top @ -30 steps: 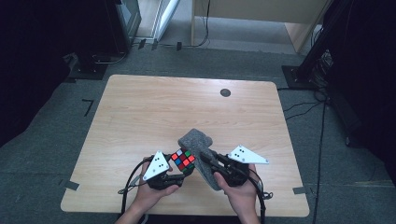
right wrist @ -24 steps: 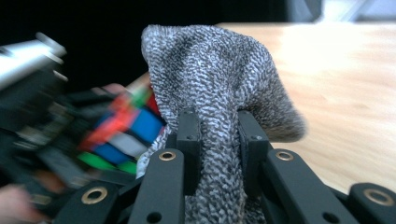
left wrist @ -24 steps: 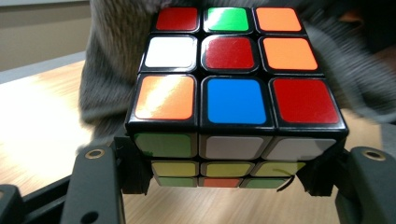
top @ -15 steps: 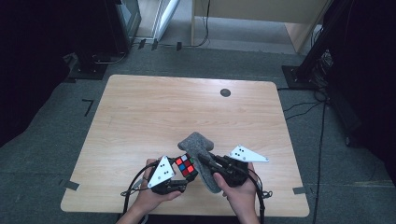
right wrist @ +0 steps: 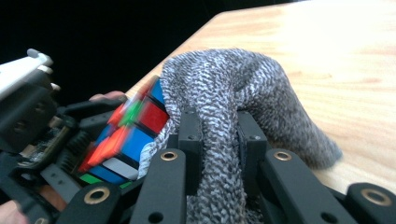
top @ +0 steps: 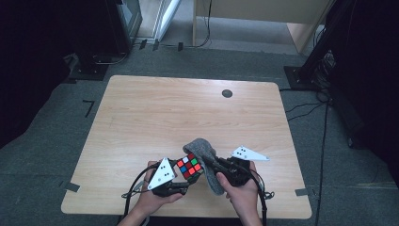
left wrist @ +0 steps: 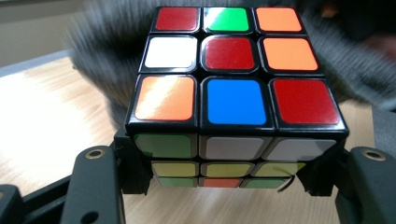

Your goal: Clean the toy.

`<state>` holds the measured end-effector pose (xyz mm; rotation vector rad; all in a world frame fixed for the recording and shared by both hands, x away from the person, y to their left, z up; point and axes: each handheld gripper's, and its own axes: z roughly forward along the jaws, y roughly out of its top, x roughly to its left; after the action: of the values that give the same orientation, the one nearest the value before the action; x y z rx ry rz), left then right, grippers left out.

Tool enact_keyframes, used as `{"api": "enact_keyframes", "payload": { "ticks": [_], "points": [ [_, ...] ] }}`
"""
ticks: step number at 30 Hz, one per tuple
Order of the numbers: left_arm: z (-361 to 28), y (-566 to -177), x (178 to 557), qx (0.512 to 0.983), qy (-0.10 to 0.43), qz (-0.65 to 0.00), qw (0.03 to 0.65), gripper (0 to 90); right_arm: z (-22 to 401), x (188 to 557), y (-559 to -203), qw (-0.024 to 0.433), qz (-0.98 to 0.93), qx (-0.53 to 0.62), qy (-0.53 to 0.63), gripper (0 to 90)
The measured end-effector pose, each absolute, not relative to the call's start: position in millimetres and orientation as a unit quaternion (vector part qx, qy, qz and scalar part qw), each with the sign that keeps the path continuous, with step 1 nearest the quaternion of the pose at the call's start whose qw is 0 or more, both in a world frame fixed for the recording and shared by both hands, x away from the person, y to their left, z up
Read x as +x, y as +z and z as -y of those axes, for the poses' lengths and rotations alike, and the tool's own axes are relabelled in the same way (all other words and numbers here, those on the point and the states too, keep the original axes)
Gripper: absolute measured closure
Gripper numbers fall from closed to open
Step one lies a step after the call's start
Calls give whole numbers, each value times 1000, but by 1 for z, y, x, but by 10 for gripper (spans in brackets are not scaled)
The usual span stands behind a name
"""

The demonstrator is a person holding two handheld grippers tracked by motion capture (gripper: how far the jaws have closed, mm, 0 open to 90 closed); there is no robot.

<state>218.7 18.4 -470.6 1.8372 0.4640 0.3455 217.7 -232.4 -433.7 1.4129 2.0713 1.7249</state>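
A light wooden table (top: 155,113) with rounded corners stands on grey carpet. Far on its right side sits a small dark round disc (top: 227,93). At the near edge, right of middle, the grey knitted cloth's (top: 214,181) lower end appears to rest on the wood.

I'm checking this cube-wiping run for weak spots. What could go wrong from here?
The left gripper clamps only the lowest layer of the cube, so the cloth's push might twist it loose. The right gripper pinches one bunched fold, which may slip. Both are near the table edge, so a dropped cube might fall off.
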Motion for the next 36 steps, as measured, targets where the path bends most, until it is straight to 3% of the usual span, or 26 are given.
{"api": "enact_keyframes", "payload": {
  "ticks": [10,14,20,36],
  "points": [
    [-18,-472,221,789,147,-204,561,343,232,216,-431,40,-674,462,574,771],
    [-17,-473,221,791,147,-205,558,343,227,209,-418,63,-681,439,582,770],
    [-17,-471,220,790,147,-206,559,343,231,215,-431,42,-674,464,573,770],
    [-19,-471,221,789,148,-209,559,343,230,212,-426,50,-679,451,577,770]
  ]
}}
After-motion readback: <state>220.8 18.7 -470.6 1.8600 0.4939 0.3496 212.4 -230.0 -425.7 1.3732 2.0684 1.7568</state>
